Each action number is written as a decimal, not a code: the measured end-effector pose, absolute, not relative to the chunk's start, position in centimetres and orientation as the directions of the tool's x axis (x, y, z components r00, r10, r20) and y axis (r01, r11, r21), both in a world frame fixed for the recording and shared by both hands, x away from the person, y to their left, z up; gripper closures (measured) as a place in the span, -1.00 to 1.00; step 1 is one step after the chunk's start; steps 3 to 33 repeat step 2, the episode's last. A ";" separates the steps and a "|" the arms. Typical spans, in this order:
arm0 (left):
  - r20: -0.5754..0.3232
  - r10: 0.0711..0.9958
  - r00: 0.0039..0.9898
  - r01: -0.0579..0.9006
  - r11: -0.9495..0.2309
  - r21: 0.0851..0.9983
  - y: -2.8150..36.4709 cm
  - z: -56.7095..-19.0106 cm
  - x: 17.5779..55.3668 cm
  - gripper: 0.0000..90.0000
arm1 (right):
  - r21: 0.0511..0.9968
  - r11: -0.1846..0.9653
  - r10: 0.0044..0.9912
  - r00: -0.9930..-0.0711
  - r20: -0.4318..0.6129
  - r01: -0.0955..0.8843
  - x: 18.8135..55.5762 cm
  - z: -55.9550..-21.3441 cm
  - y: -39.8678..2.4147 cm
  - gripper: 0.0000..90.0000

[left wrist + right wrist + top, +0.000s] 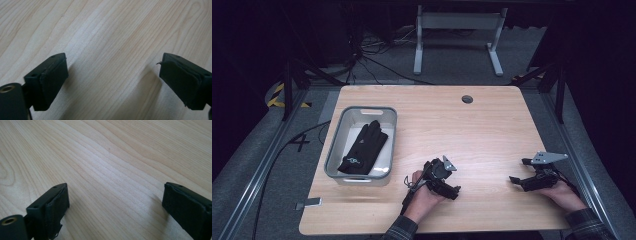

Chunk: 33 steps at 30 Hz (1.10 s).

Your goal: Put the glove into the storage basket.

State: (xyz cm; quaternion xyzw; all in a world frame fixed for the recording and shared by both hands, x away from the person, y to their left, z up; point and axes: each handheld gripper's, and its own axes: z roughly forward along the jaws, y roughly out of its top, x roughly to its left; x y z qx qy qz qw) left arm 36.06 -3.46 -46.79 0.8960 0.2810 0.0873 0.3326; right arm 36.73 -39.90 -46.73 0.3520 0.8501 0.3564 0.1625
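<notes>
A pale logo, too small to be read, is being shown on the 1 black glove (pixel 363 146) lying in the 1 grey bin (pixel 338 134) near the table's (pixel 492 130) left edge. Near the front edge, 2 grippers, left gripper (pixel 455 190) and right gripper (pixel 515 179), are being held wide, nothing between the jaws.

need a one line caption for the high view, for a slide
A black glove lies in a grey bin on a wooden table; both open grippers, left and right, sit near its front edge.
</notes>
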 end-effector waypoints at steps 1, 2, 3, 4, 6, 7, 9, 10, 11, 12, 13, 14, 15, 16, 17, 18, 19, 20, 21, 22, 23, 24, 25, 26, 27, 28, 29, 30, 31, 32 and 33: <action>-0.030 0.562 0.827 0.445 -0.621 0.645 -3.5 -46.8 36.1 -0.87 | 0.720 0.498 0.714 -0.699 -0.025 0.483 36.7 -46.7 -39.9 -0.83; -0.016 0.562 0.827 0.437 -0.624 0.648 -3.5 -46.9 36.0 -0.87 | 0.720 0.498 0.714 -0.699 -0.025 0.483 36.7 -46.7 -39.9 -0.83; -0.016 0.562 0.827 0.437 -0.624 0.648 -3.5 -46.9 36.0 -0.87 | 0.720 0.498 0.714 -0.699 -0.025 0.483 36.7 -46.7 -39.9 -0.83; -0.016 0.562 0.827 0.437 -0.624 0.648 -3.5 -46.9 36.0 -0.87 | 0.720 0.498 0.714 -0.699 -0.025 0.483 36.7 -46.7 -39.9 -0.83; -0.016 0.562 0.827 0.437 -0.624 0.648 -3.5 -46.9 36.0 -0.87 | 0.720 0.498 0.714 -0.699 -0.025 0.483 36.7 -46.7 -39.9 -0.83; -0.016 0.562 0.827 0.437 -0.624 0.648 -3.5 -46.9 36.0 -0.87 | 0.720 0.498 0.714 -0.699 -0.025 0.483 36.7 -46.7 -39.9 -0.83; -0.016 0.562 0.827 0.437 -0.624 0.648 -3.5 -46.9 36.0 -0.87 | 0.720 0.498 0.714 -0.699 -0.025 0.483 36.7 -46.7 -39.9 -0.83; -0.016 0.562 0.827 0.437 -0.624 0.648 -3.5 -46.9 36.0 -0.87 | 0.720 0.498 0.714 -0.699 -0.025 0.483 36.7 -46.7 -39.9 -0.83; -0.016 0.562 0.827 0.437 -0.624 0.648 -3.5 -46.9 36.0 -0.87 | 0.720 0.498 0.714 -0.699 -0.025 0.483 36.7 -46.7 -39.9 -0.83; -0.016 0.562 0.827 0.437 -0.624 0.648 -3.5 -46.9 36.0 -0.87 | 0.720 0.498 0.714 -0.699 -0.025 0.483 36.7 -46.7 -39.9 -0.83; -0.016 0.562 0.827 0.437 -0.624 0.648 -3.5 -46.9 36.0 -0.87 | 0.720 0.498 0.714 -0.699 -0.025 0.483 36.7 -46.7 -39.9 -0.83; -0.016 0.562 0.827 0.437 -0.624 0.648 -3.5 -46.9 36.0 -0.87 | 0.720 0.498 0.714 -0.699 -0.025 0.483 36.7 -46.7 -39.9 -0.83; -0.016 0.562 0.827 0.437 -0.624 0.648 -3.5 -46.9 36.0 -0.87 | 0.720 0.498 0.714 -0.699 -0.025 0.483 36.7 -46.7 -39.9 -0.83; -0.016 0.562 0.827 0.437 -0.624 0.648 -3.5 -46.9 36.0 -0.87 | 0.720 0.498 0.714 -0.699 -0.025 0.483 36.7 -46.7 -39.9 -0.83; -0.016 0.562 0.827 0.437 -0.624 0.648 -3.5 -46.9 36.0 -0.87 | 0.720 0.498 0.714 -0.699 -0.025 0.483 36.7 -46.7 -39.9 -0.83; -0.016 0.562 0.827 0.437 -0.624 0.648 -3.5 -46.9 36.0 -0.87 | 0.720 0.498 0.714 -0.699 -0.025 0.483 36.7 -46.7 -39.9 -0.83; -0.016 0.562 0.827 0.437 -0.624 0.648 -3.5 -46.9 36.0 -0.87 | 0.720 0.498 0.714 -0.699 -0.025 0.483 36.7 -46.7 -39.9 -0.83; -0.016 0.562 0.827 0.437 -0.624 0.648 -3.5 -46.9 36.0 -0.87 | 0.720 0.498 0.714 -0.699 -0.025 0.483 36.7 -46.7 -39.9 -0.83; -0.016 0.562 0.827 0.437 -0.624 0.648 -3.5 -46.9 36.0 -0.87 | 0.720 0.498 0.714 -0.699 -0.025 0.483 36.7 -46.7 -39.9 -0.83; -0.016 0.562 0.827 0.437 -0.624 0.648 -3.5 -46.9 36.0 -0.87 | 0.720 0.498 0.714 -0.699 -0.025 0.483 36.7 -46.7 -39.9 -0.83; -0.016 0.562 0.827 0.437 -0.624 0.648 -3.5 -46.9 36.0 -0.87 | 0.720 0.498 0.714 -0.699 -0.025 0.483 36.7 -46.7 -39.9 -0.83; -0.016 0.562 0.827 0.437 -0.624 0.648 -3.5 -46.9 36.0 -0.87 | 0.720 0.498 0.714 -0.699 -0.025 0.483 36.7 -46.7 -39.9 -0.83; -0.016 0.562 0.827 0.437 -0.624 0.648 -3.5 -46.9 36.0 -0.87 | 0.720 0.498 0.714 -0.699 -0.025 0.483 36.7 -46.7 -39.9 -0.83; -0.016 0.562 0.827 0.437 -0.624 0.648 -3.5 -46.9 36.0 -0.87 | 0.720 0.498 0.714 -0.699 -0.025 0.483 36.7 -46.7 -39.9 -0.83; -0.016 0.562 0.827 0.437 -0.624 0.648 -3.5 -46.9 36.0 -0.87 | 0.720 0.498 0.714 -0.699 -0.025 0.483 36.7 -46.7 -39.9 -0.83; -0.016 0.562 0.827 0.437 -0.624 0.648 -3.5 -46.9 36.0 -0.87 | 0.720 0.498 0.714 -0.699 -0.025 0.483 36.7 -46.7 -39.9 -0.83; -0.016 0.562 0.827 0.437 -0.624 0.648 -3.5 -46.9 36.0 -0.87 | 0.720 0.498 0.714 -0.699 -0.025 0.483 36.7 -46.7 -39.9 -0.83; -0.016 0.562 0.827 0.437 -0.624 0.648 -3.5 -46.9 36.0 -0.87 | 0.720 0.498 0.714 -0.699 -0.025 0.483 36.7 -46.7 -39.9 -0.83; -0.016 0.562 0.827 0.437 -0.624 0.648 -3.5 -46.9 36.0 -0.87 | 0.720 0.498 0.714 -0.699 -0.025 0.483 36.7 -46.7 -39.9 -0.83; -0.016 0.562 0.827 0.437 -0.624 0.648 -3.5 -46.9 36.0 -0.87 | 0.720 0.498 0.714 -0.699 -0.025 0.483 36.7 -46.7 -39.9 -0.83; -0.016 0.562 0.827 0.437 -0.624 0.648 -3.5 -46.9 36.0 -0.87 | 0.720 0.498 0.714 -0.699 -0.025 0.483 36.7 -46.7 -39.9 -0.83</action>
